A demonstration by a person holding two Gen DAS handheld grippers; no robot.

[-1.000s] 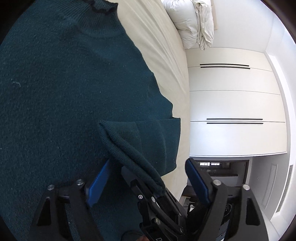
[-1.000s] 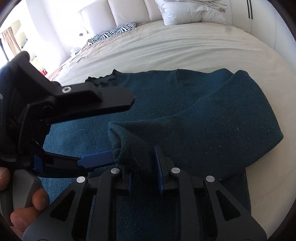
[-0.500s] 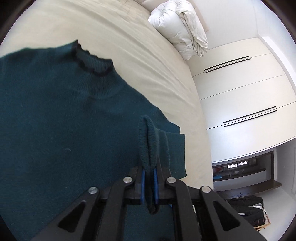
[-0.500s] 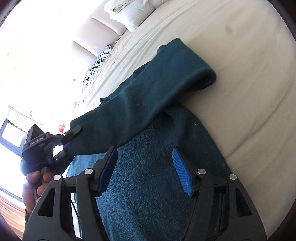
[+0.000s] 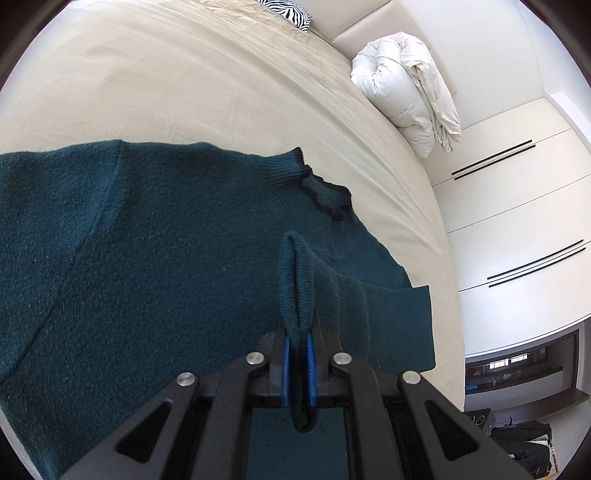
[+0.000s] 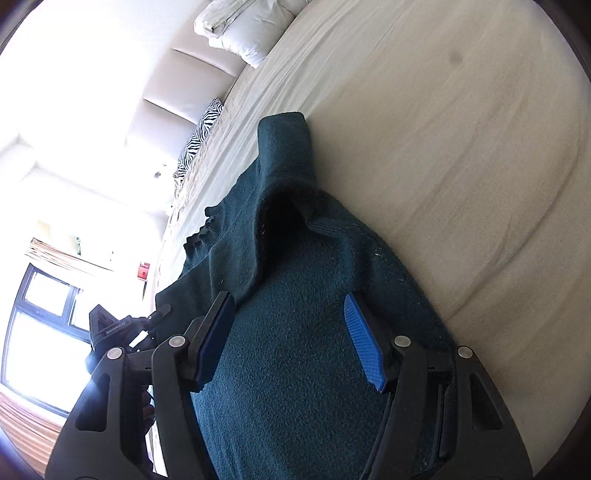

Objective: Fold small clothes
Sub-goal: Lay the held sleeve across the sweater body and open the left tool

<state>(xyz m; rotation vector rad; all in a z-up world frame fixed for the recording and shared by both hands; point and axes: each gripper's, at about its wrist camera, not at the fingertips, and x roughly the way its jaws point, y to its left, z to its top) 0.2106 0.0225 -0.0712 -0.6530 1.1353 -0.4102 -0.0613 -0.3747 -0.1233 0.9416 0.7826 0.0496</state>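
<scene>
Sweater (image 5: 155,266) lies flat on the bed (image 5: 184,92). It is dark green and fuzzy, and its neck (image 5: 321,192) has a wavy dark edge. The sleeve (image 5: 295,288) is folded in over the body of the sweater. The left gripper (image 5: 297,363) has its two blue pads (image 5: 285,365) squeezed together on the end of that sleeve. A loop of the sleeve sticks up past the pads, and a bit hangs out behind them.

The right gripper (image 6: 291,343) is over the sweater too, near its side by the bare sheet. Its blue pads (image 6: 364,347) are wide apart, and nothing is pinched between them. Only the flat sweater shows in the gap. From this side the sleeve (image 6: 280,177) makes a bump that runs across the sweater toward the left gripper (image 6: 147,321), which is seen small at the left edge.

A white blanket (image 5: 406,92) is rolled up at the top of the bed. A pillow (image 5: 288,11) with zebra stripes sits there as well. White cupboards (image 5: 517,221) stand beside the bed.
</scene>
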